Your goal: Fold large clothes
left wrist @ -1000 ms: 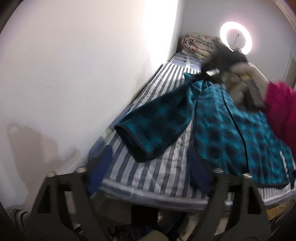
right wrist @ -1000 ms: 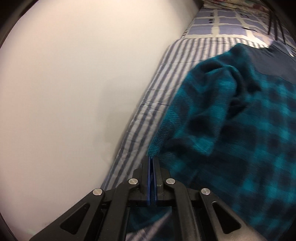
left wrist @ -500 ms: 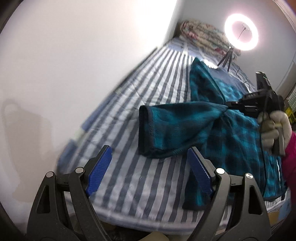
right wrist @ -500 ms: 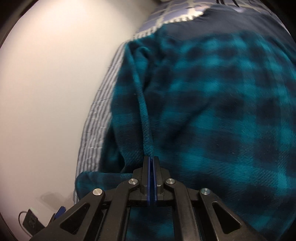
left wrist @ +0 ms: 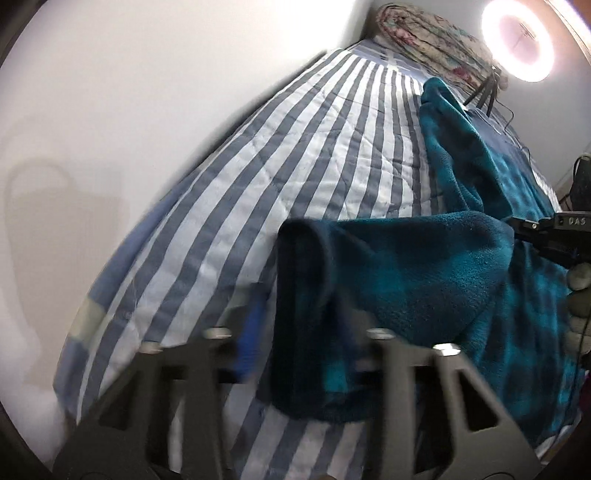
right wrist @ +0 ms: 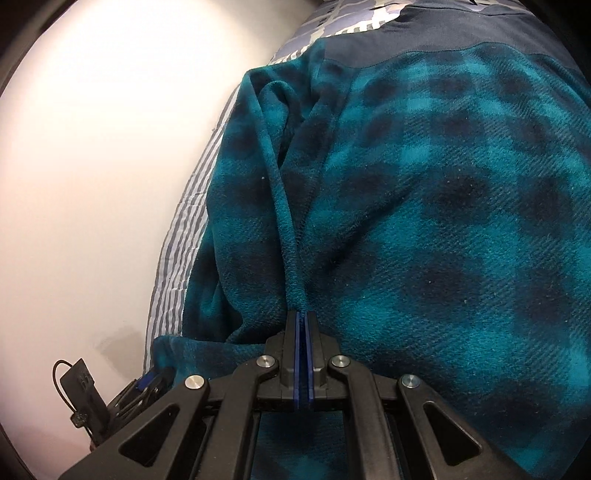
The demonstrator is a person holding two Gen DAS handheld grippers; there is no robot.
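A teal and dark plaid fleece jacket [left wrist: 524, 192] lies on the striped bed, its sleeve [left wrist: 424, 273] pulled across toward the left. My left gripper [left wrist: 301, 332] is closing on the dark sleeve cuff [left wrist: 299, 295]; its motion-blurred blue pads meet the cuff's two sides. The right wrist view is filled by the jacket [right wrist: 443, 221], where my right gripper [right wrist: 303, 314] is shut on a raised ridge of fleece. From the left wrist view that right gripper [left wrist: 517, 225] pinches the sleeve's upper end, held by a gloved hand [left wrist: 578, 280].
The blue and white striped bedcover [left wrist: 295, 147] runs along a white wall [left wrist: 147, 92] on the left. A folded floral quilt [left wrist: 424, 33] and a lit ring light [left wrist: 519, 37] on a tripod stand at the far end. The bed's near edge lies under my left gripper.
My left gripper moved forward and down to the sleeve cuff and its jaws narrowed from wide open around it. The right gripper stayed shut on the fleece and barely shifted lately.
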